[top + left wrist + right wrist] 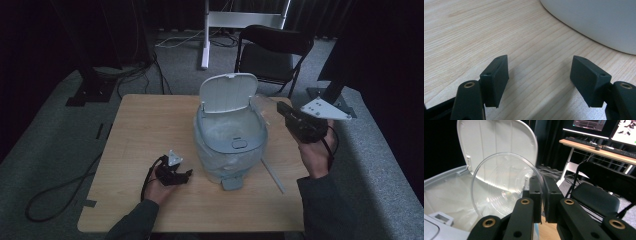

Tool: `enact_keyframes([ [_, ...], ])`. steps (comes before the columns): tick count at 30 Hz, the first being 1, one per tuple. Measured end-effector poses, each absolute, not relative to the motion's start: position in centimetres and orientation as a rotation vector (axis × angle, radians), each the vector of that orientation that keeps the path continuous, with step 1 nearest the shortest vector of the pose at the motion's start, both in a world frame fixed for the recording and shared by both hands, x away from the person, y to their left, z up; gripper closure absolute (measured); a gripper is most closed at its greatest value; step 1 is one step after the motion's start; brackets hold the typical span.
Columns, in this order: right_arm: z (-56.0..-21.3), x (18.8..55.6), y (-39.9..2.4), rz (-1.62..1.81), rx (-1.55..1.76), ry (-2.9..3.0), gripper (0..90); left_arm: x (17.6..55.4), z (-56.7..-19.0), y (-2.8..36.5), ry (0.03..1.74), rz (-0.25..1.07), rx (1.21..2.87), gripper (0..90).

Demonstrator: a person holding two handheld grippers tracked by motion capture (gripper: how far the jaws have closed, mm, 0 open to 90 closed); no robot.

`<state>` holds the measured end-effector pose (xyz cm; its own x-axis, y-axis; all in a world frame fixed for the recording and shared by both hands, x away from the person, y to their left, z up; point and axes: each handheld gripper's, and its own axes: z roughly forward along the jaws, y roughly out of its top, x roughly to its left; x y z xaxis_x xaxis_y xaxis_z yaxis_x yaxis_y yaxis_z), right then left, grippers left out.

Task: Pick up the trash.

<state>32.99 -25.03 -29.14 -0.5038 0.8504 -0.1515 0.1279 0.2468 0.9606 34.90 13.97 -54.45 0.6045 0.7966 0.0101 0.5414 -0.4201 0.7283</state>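
Note:
A grey-white pedal bin [230, 142] stands mid-table, its lid [227, 92] up and a clear bag lining it. My right gripper [281, 108] hovers by the bin's right rim, shut on the edge of a clear round plastic dish [501, 185]. In the right gripper view the gripper [542, 186] holds the dish tilted over the open bin [444, 180], in front of the raised lid [496, 140]. My left gripper [187, 174] rests low on the table to the bin's left. Its jaws stand open and empty [539, 75], with the bin's wall [599, 22] just beyond.
A white strip [273, 175] lies on the wooden table [145, 125] to the right of the bin's pedal. Behind the table stand a black folding chair [275, 50] and a white stand. Cables run over the floor at the left.

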Motion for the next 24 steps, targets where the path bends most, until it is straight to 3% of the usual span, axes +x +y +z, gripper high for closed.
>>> enact_keyframes([
  [24,-28.5,33.5,-20.3,1.351,0.775,1.906,85.8,34.9,-54.4,14.0,1.049,0.467,2.131,30.5],
])
